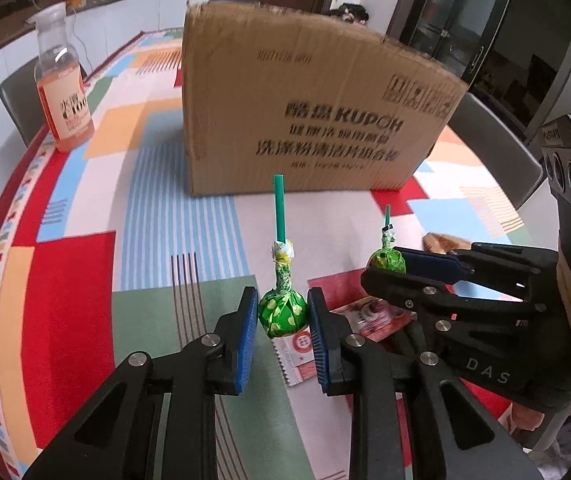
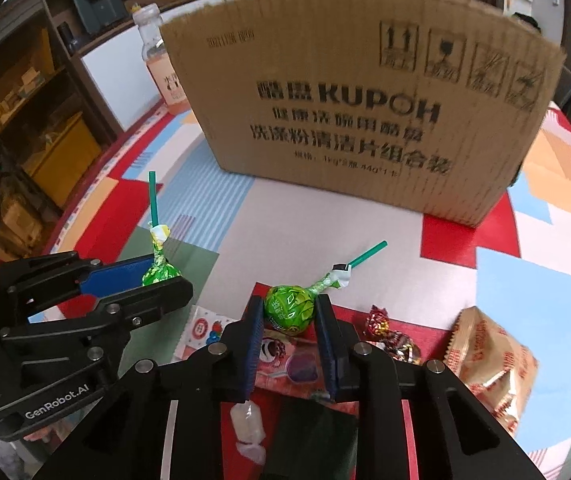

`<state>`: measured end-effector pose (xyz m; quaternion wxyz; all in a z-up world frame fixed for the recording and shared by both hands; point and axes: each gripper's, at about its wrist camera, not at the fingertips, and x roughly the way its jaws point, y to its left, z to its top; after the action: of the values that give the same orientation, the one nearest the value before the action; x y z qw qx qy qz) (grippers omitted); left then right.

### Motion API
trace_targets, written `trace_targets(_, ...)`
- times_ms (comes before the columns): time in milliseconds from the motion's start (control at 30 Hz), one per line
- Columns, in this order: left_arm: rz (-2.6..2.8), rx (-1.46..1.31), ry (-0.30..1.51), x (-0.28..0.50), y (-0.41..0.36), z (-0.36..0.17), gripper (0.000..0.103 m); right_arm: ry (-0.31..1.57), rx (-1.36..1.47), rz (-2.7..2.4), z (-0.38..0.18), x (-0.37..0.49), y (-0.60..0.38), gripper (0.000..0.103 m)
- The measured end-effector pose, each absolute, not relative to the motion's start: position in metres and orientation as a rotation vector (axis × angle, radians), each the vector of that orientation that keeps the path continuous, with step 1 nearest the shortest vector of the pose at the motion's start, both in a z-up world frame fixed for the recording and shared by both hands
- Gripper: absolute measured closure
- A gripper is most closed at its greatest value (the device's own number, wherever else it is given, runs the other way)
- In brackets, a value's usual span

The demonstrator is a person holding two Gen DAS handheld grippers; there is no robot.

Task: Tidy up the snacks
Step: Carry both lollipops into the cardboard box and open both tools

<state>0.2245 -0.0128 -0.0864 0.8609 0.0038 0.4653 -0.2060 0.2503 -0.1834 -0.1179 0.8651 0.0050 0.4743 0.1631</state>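
My left gripper (image 1: pixel 283 318) is shut on a green-wrapped lollipop (image 1: pixel 282 314), its green stick pointing up. It also shows at the left of the right wrist view (image 2: pixel 160 274). My right gripper (image 2: pixel 290 316) is shut on a second green lollipop (image 2: pixel 290 309), stick slanting up to the right; in the left wrist view it (image 1: pixel 387 259) sits at the right. Both are held above the table in front of a cardboard box (image 1: pixel 305 108). Loose snacks lie below: a pink packet (image 2: pixel 289 360), a white candy (image 2: pixel 248 426), a red foil candy (image 2: pixel 381 326) and a tan bag (image 2: pixel 489 356).
The cardboard box (image 2: pixel 365 100) stands at the table's middle, its top opening out of sight. A bottle of orange drink (image 1: pixel 63 88) stands at the far left edge. The table carries a bright patchwork cloth (image 1: pixel 157 208). Chairs (image 1: pixel 497 148) flank the table.
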Motion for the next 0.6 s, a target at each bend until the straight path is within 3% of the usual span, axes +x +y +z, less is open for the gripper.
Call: trace_targets(600,-0.47,0.035,0.724,0.211,-0.028,0.007,0.077,0.745,-0.004,0.308,-0.03,0.221,-0.21,0.076)
